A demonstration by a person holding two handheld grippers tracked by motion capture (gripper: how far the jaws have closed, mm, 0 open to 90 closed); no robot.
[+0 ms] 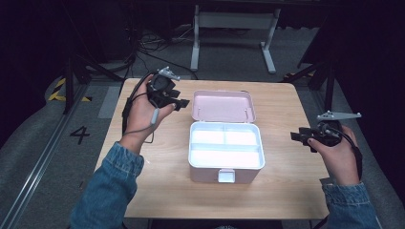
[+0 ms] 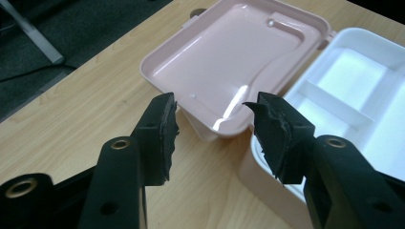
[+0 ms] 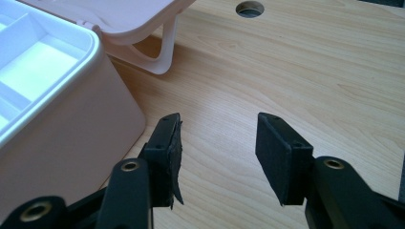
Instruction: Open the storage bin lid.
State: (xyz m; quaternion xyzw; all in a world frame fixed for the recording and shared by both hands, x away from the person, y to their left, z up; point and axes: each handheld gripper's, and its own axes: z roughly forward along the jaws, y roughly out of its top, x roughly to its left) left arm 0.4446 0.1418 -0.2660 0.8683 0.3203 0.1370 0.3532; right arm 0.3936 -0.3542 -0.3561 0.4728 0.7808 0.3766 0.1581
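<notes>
The left gripper [image 1: 182,103] is held above the table [image 1: 143,191] just beside the left rear corner of the pink box [image 1: 210,174]; its jaws stand apart with nothing between them. In the left gripper view, the same left gripper [image 2: 215,131] faces the near corner of the lid [image 2: 229,57], close to it but not touching.

The box sits at the table centre, open. Its lid lies folded back behind the body, inner face up. A white tray [image 1: 227,145] with three compartments fills the body. The long axis runs left to right; the latch [image 1: 226,176] faces the person.

The right gripper [image 1: 300,137] is released and empty, well clear of the box's right side. A round cable hole [image 3: 250,8] lies beyond its jaws.
</notes>
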